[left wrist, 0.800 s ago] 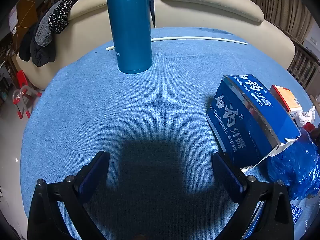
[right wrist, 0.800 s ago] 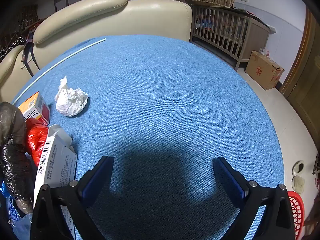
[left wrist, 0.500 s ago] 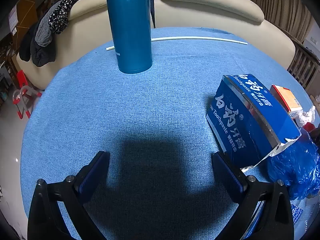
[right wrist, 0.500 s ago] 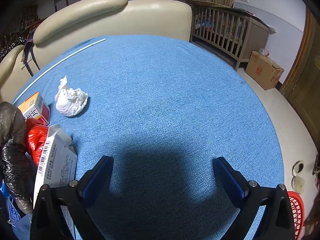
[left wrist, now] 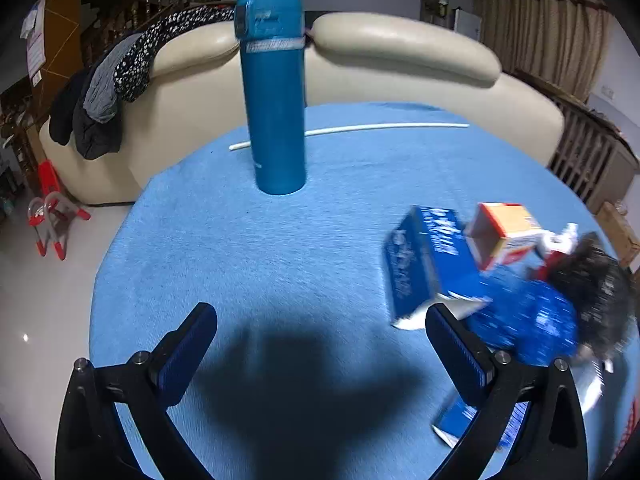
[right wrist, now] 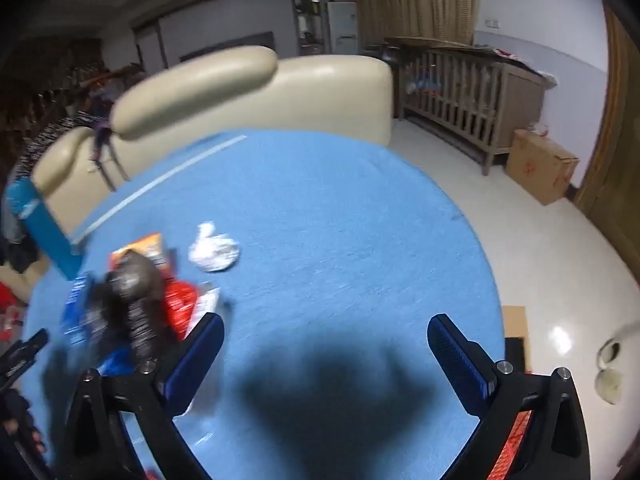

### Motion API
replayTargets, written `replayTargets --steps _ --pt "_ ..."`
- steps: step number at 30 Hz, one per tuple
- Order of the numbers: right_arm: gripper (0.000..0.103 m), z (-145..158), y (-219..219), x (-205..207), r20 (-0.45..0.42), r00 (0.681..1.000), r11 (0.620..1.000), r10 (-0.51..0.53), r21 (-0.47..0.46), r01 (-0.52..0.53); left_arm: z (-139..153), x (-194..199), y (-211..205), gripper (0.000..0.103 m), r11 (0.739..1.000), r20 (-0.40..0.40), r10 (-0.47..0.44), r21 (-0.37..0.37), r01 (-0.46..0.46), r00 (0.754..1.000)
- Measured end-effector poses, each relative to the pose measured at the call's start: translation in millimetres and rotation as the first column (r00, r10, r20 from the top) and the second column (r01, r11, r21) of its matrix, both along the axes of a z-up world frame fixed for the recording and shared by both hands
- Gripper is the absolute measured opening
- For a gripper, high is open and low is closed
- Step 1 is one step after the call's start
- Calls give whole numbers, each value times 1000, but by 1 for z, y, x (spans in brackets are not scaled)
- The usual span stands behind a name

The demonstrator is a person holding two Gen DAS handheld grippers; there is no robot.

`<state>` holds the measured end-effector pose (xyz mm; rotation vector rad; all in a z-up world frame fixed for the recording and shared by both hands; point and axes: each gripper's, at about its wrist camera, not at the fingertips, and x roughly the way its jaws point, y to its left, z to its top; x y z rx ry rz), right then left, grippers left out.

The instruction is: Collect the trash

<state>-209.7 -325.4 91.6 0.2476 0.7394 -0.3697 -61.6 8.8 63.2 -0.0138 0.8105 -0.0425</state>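
- Hovering above the blue cloth table (left wrist: 304, 264), the left gripper (left wrist: 320, 336) has its jaws spread wide with nothing between them; the right gripper (right wrist: 325, 340) is likewise agape and empty.
- Trash sits heaped in one pile: at about 3 o'clock in the left wrist view, at about 9 o'clock in the right wrist view, so it lies between the two tools.
- Nearest the left gripper is the blue toothpaste box (left wrist: 424, 268), a stiff printed carton with a torn silver-lined end, its long axis running roughly from 5 toward 11 o'clock; its lower end is just beside the right-hand finger (left wrist: 456, 354).
- Behind it lies an orange-and-white carton (left wrist: 504, 236), open-ended; beside it, crinkly blue plastic (left wrist: 532, 316) and a dark, glossy crumpled bag (right wrist: 136, 300), both soft and motion-blurred.
- Crumpled white tissue (right wrist: 214, 250) lies apart from the pile, at 11 o'clock of the right gripper, probably its easiest pick.
- Standing upright at 12 o'clock of the left gripper is a smooth teal flask (left wrist: 274, 92), likely not trash.
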Motion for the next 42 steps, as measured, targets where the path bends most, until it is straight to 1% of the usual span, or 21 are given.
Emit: replayTargets --steps 2,4,7,10,13,21,27,36,42 --pt "103 5 9 -12 12 999 999 33 12 -34 6 -10 -4 103 1000 14 -14 -7 14 1000" --pt "103 7 19 -24 16 998 998 57 2 -57 8 -19 -6 103 1000 21 -24 -16 24 999" --pt "103 2 37 -44 2 995 995 95 -8 -95 13 -31 -11 103 999 33 -42 -12 43 999" --pt "103 -1 56 -57 -29 992 990 125 -65 -127 18 -42 -15 103 998 45 -56 -11 57 997" --pt "103 -1 69 -70 -40 989 983 143 -106 -147 22 -58 -19 103 998 55 -67 -13 68 996" --pt "102 -6 92 -93 -37 983 979 178 -94 -181 30 -88 -24 103 996 80 -91 -6 92 993" --pt "102 -2 103 -105 -22 978 973 210 -94 -211 36 -105 -27 103 994 91 -105 -6 106 990" --pt "102 2 112 -123 -10 976 970 216 -106 -216 42 -123 -27 103 994 106 -113 -3 114 988" --pt "102 2 114 -127 -12 972 967 234 -105 -234 47 -128 -27 103 993 122 -118 -3 119 985"
